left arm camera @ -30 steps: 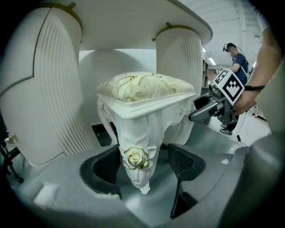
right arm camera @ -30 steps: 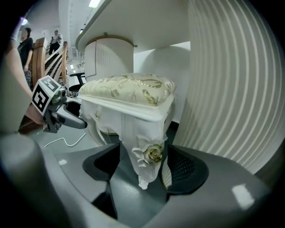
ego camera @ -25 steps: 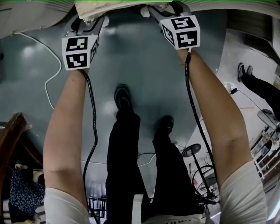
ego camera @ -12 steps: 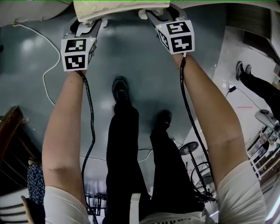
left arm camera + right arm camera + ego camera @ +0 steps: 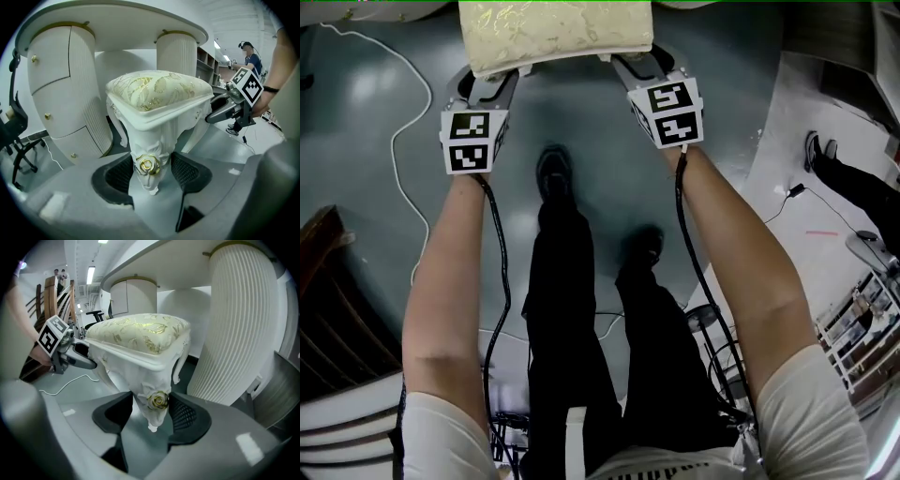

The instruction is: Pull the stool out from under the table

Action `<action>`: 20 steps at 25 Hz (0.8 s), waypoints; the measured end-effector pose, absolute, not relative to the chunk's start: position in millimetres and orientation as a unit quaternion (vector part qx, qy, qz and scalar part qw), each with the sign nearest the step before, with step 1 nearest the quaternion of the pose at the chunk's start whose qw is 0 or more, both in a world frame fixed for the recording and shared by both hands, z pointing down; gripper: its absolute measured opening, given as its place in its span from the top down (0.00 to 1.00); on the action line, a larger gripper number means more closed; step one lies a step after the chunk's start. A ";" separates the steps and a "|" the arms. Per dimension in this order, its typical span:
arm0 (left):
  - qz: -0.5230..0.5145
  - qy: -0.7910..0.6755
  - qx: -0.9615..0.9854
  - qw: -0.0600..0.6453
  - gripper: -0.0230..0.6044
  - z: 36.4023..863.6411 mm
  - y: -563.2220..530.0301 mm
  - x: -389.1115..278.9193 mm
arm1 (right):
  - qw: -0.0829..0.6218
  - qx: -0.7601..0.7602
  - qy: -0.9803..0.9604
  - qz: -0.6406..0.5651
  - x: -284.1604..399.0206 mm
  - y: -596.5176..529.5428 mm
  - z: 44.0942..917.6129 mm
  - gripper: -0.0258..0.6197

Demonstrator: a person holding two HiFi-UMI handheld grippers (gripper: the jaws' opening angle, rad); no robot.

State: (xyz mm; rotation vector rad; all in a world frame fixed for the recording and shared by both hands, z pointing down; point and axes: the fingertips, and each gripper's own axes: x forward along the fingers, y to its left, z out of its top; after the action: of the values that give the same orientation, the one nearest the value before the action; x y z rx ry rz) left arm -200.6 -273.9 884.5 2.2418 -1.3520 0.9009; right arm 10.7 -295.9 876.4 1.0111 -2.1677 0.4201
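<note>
A white carved stool [image 5: 555, 37] with a cream and gold cushion stands at the top of the head view, partly under the white table [image 5: 117, 18]. My left gripper [image 5: 492, 86] holds the stool's near left leg. In the left gripper view the gold rose of that leg [image 5: 147, 165] sits between the dark pads, which press on both sides of it [image 5: 149, 169]. My right gripper [image 5: 628, 67] has the near right leg [image 5: 157, 401] between its jaws [image 5: 152, 411]. Those jaws are closing and the pads touch the leg.
The table's ribbed pedestals [image 5: 61, 93] [image 5: 239, 324] stand close behind the stool. A white cable [image 5: 403, 141] trails over the grey floor at left. My own legs [image 5: 572, 309] are below the grippers. A wooden chair [image 5: 328, 309] is at left; another person's legs [image 5: 853, 183] and a rack [image 5: 862, 328] are at right.
The stool's cushion has come further into the head view, toward me. Both grippers have drawn back toward my body with it.
</note>
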 end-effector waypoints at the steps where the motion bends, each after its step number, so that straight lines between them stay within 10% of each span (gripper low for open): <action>1: 0.320 -0.481 0.794 0.188 0.56 881.9 -273.6 -200.5 | 0.348 0.390 -0.836 0.164 10.9 -295.1 874.1 0.59; 20: 0.331 -0.500 0.771 0.215 0.56 883.0 -111.6 -167.7 | 0.374 0.346 -0.844 0.169 40.1 -145.7 872.2 0.60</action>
State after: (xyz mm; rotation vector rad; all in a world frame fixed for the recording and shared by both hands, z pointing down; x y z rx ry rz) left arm -167.7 -111.6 883.0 2.1392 -1.3866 0.9169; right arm 40.1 -145.7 872.2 0.8848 -2.1609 0.4327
